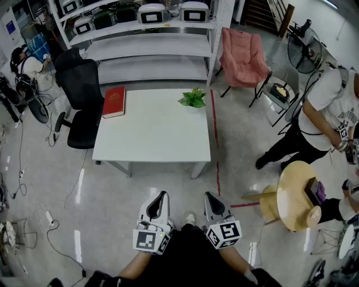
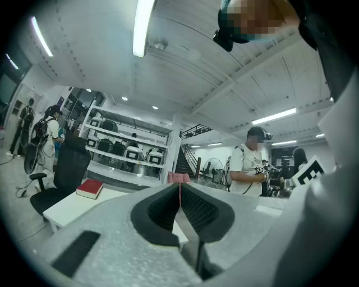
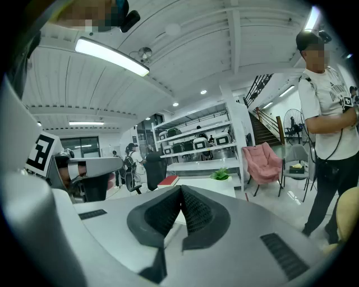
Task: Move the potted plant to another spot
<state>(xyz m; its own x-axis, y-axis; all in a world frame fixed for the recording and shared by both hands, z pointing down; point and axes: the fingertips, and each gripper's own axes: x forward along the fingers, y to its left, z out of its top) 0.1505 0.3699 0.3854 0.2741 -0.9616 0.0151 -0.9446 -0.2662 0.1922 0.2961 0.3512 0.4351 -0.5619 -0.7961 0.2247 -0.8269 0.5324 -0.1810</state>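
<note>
Sitting near the far right edge of the white rectangular table (image 1: 151, 140), the small green leafy potted plant (image 1: 193, 98) is well apart from the red hardcover book (image 1: 114, 101) at the far left corner. Short of the table's near edge, the left gripper (image 1: 161, 197) and the right gripper (image 1: 208, 197) hang side by side, each with its jaws pressed together on nothing.

This looks like a lab or test room, not a home. At 12 o'clock tall white shelves (image 1: 151, 47) hold rows of cookers (image 1: 194, 12), at 10 o'clock stands a black office chair (image 1: 81, 101), and at 8 o'clock loose cables (image 1: 49, 217) lie on the shiny floor (image 1: 45, 179). A red tape line (image 1: 215, 134) runs along the floor at 1 o'clock, and at 2 o'clock a person (image 1: 328, 106) stands near a big fan (image 1: 305, 50).
</note>
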